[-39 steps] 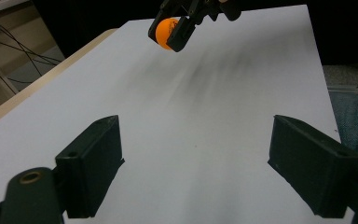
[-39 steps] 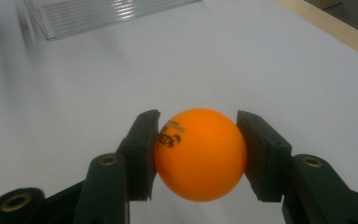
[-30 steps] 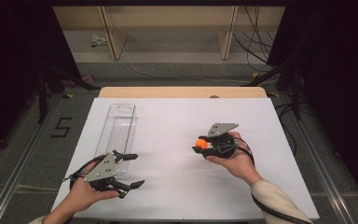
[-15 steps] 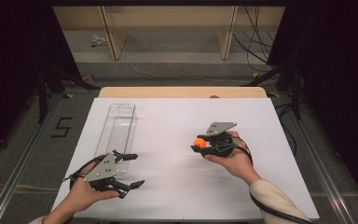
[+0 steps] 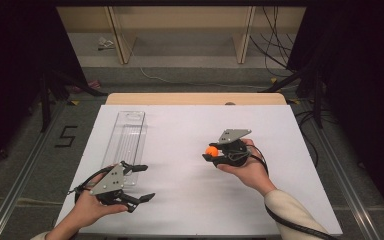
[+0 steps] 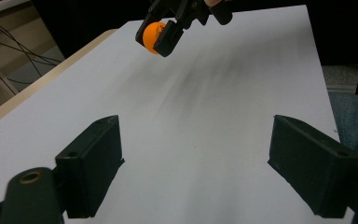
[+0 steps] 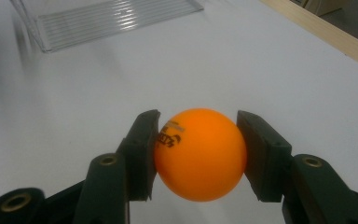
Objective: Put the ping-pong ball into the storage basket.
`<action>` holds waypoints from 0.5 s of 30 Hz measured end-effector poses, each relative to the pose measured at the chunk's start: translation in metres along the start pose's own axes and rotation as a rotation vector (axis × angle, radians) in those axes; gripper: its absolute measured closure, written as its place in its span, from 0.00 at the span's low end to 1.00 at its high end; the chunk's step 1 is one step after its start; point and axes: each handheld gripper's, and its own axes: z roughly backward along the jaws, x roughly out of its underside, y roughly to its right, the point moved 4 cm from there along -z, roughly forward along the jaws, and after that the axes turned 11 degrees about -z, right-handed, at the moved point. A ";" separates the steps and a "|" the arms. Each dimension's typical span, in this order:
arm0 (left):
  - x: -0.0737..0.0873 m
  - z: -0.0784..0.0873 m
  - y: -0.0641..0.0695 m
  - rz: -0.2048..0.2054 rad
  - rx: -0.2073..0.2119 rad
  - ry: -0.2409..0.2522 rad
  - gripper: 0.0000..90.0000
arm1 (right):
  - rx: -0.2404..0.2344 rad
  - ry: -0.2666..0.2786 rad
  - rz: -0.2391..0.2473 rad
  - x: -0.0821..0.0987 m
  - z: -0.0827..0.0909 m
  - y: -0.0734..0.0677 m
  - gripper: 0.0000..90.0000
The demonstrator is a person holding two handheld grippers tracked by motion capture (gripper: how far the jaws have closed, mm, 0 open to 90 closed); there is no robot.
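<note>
An orange ball (image 7: 199,153) with black print sits clamped between both black jaws of my right gripper (image 7: 198,151), held just above the white table. From above, that ball (image 5: 211,150) shows at the tip of the right gripper (image 5: 210,152), right of the table's middle. In the left gripper view the ball (image 6: 151,37) and the right gripper (image 6: 154,38) appear far off at the top. My left gripper (image 5: 142,182) rests at the front left with its jaws wide open and nothing between them; bare table shows between the jaws of the left gripper (image 6: 196,163).
A long clear plastic tray (image 5: 125,138) with a ribbed floor lies along the left side of the white table (image 5: 180,200); the tray (image 7: 107,21) also lies ahead in the right gripper view. A wooden strip (image 5: 195,98) borders the far edge.
</note>
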 end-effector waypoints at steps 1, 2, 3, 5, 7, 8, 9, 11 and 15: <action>0.000 0.000 0.000 0.002 0.002 0.000 0.19 | -0.001 0.000 0.000 0.000 0.000 0.000 0.57; 0.000 0.000 0.000 0.000 0.001 0.000 0.19 | -0.002 0.000 -0.001 0.000 -0.001 0.000 0.57; 0.000 0.000 0.000 0.001 0.002 0.000 0.19 | -0.002 0.001 0.000 0.000 -0.001 0.000 0.57; 0.000 0.000 0.000 0.000 0.000 0.000 0.19 | -0.001 0.002 -0.001 -0.001 -0.001 0.000 0.57; 0.000 0.000 0.000 0.002 0.003 0.000 0.19 | -0.001 0.003 -0.002 -0.001 -0.002 0.000 0.57; 0.000 0.000 0.000 0.001 0.002 0.000 0.19 | -0.001 0.002 -0.002 -0.001 -0.002 0.000 0.57; 0.000 0.000 0.000 0.001 0.002 0.000 0.19 | -0.001 0.003 -0.002 -0.001 -0.002 0.000 0.57; 0.000 0.000 0.000 0.002 0.003 0.000 0.19 | -0.001 0.003 -0.002 -0.002 -0.003 0.000 0.57; 0.000 0.000 0.000 0.002 0.004 0.001 0.19 | -0.004 0.003 0.000 -0.003 -0.004 -0.001 0.57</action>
